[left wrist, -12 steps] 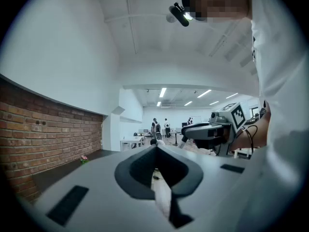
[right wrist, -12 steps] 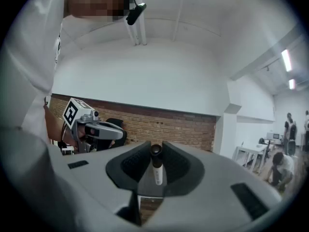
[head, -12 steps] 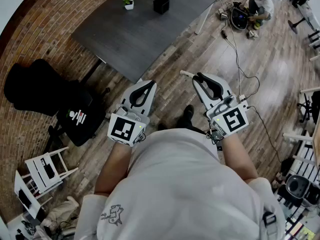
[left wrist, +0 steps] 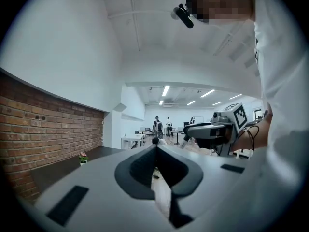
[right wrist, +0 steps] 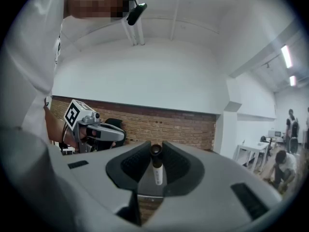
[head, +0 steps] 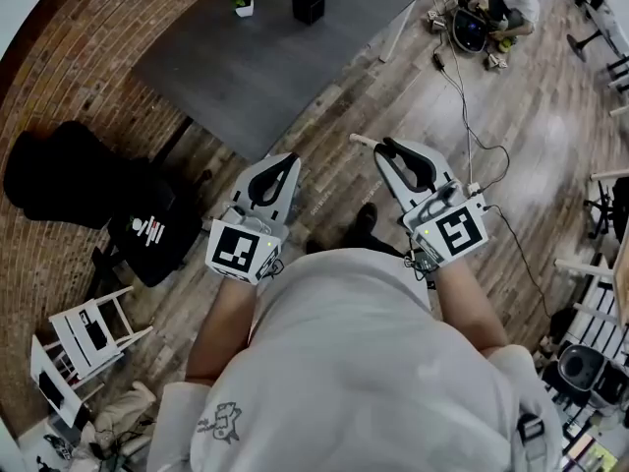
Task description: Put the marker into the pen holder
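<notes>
The marker has a white body and a dark cap. My right gripper is shut on it, cap end pointing forward. In the head view its white end sticks out left of the right gripper. My left gripper is held level beside it, jaws shut and nothing between them; its tips meet in its own view. The pen holder, a small black cube, stands on the far side of the dark grey table, well ahead of both grippers.
A small potted flower stands left of the pen holder. A black chair with a bag and white stools are at the left by the brick wall. A person sits on the wooden floor at the top right, with cables trailing from there.
Both grippers and the table have shifted slightly left and up in the head view. The right gripper's hold on the marker is the same.
</notes>
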Demonstrator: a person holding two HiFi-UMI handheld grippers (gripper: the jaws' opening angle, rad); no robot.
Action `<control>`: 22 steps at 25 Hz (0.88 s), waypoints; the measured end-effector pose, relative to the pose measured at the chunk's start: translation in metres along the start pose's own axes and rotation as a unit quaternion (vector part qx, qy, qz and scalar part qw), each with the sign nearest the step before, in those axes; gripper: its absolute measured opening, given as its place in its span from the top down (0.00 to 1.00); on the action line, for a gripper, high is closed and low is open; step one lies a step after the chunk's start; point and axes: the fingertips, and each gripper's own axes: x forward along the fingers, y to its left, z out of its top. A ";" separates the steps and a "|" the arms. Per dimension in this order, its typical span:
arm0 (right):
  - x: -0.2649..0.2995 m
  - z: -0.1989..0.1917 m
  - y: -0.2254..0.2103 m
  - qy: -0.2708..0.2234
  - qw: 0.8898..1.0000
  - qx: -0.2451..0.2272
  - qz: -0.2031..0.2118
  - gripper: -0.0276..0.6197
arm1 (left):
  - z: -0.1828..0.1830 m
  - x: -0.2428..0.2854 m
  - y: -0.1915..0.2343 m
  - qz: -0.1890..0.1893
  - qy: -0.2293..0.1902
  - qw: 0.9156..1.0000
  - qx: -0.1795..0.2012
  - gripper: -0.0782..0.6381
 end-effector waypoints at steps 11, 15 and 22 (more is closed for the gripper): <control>0.000 -0.019 -0.085 -0.006 1.000 0.015 0.007 0.83 | -0.002 0.085 -0.002 0.011 0.012 1.000 0.002 0.88; -0.002 -0.025 -0.128 -0.006 1.000 0.019 0.014 0.84 | 0.005 0.130 -0.009 0.013 0.015 1.000 0.018 0.88; -0.013 -0.044 -0.188 0.000 0.999 0.032 0.027 0.83 | 0.007 0.188 -0.015 0.026 0.020 0.999 0.007 0.88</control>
